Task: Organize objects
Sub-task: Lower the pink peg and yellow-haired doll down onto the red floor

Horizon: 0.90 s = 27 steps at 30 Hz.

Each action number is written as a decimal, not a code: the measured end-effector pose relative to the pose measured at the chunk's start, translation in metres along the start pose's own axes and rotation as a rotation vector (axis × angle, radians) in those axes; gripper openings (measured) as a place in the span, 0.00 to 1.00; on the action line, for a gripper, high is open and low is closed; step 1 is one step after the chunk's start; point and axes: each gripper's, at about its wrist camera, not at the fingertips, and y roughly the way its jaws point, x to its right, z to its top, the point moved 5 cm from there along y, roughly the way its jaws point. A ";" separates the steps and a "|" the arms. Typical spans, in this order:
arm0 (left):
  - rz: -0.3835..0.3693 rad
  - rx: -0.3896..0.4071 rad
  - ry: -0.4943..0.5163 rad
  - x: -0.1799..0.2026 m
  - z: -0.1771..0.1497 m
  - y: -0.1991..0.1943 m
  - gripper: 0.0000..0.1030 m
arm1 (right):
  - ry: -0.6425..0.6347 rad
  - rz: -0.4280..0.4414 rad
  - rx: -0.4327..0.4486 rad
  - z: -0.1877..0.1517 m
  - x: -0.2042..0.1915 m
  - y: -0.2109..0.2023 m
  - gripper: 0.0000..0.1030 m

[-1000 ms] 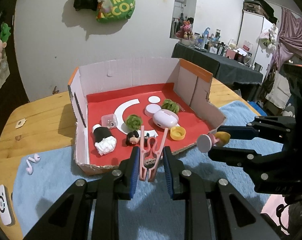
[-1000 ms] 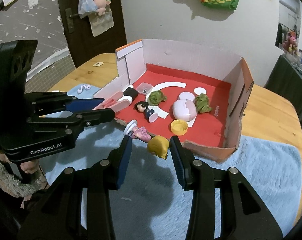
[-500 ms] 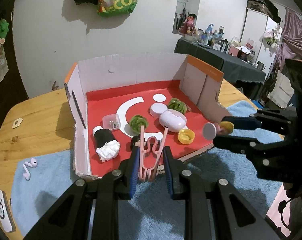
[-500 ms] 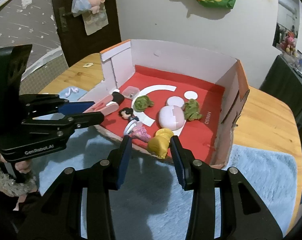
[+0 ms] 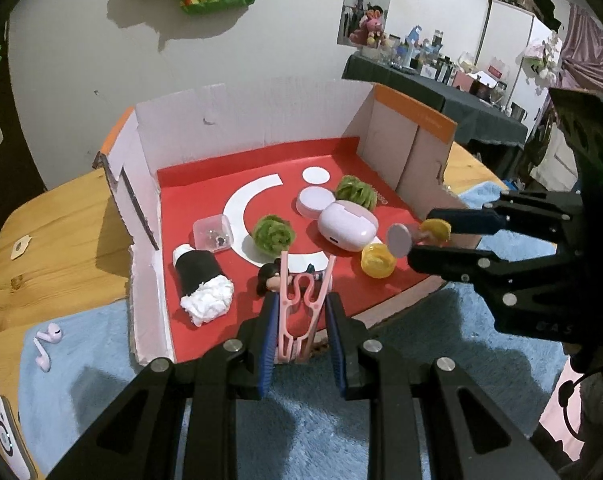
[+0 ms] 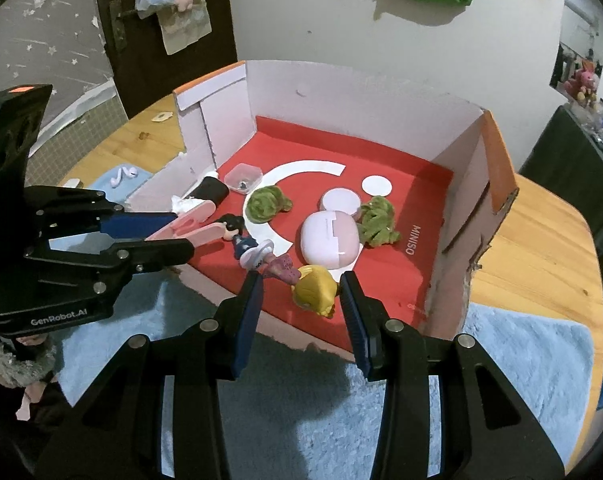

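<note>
At the bottom centre of the left wrist view, the left gripper (image 5: 301, 320) has its blue-padded jaws closed narrowly on a small pink plastic clothes hanger (image 5: 303, 304), held upright over the near edge of the box. At the bottom of the right wrist view, the right gripper (image 6: 301, 300) clamps a yellow-haired toy figurine with a pink body and round white base (image 6: 301, 280), lying crosswise between its pads above the box's near right corner. Both hover over a pale blue fluffy mat (image 6: 521, 360) on a wooden table (image 6: 541, 248). Beyond them sits the open cardboard box with a red floor (image 5: 261, 176). Inside, toward mid-frame, lie a dark-haired small doll (image 5: 267, 278), a black-and-white roll (image 5: 201, 280), a yellow cap (image 5: 377, 260), a lilac oval case (image 5: 347, 226), two green fuzzy balls (image 5: 272, 234) and a clear small container (image 5: 212, 234). At the left edge, white earbuds (image 5: 47, 344) rest on the mat.
</note>
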 end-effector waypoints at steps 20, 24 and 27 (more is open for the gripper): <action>-0.013 -0.088 0.016 -0.006 -0.003 0.025 0.24 | -0.057 -0.169 -0.105 0.000 0.028 0.037 0.37; -0.010 -0.096 0.007 -0.008 -0.001 0.030 0.24 | -0.072 -0.174 -0.121 0.003 0.028 0.042 0.37; -0.005 -0.103 -0.002 -0.009 0.001 0.036 0.24 | -0.070 -0.162 -0.135 0.003 0.029 0.043 0.37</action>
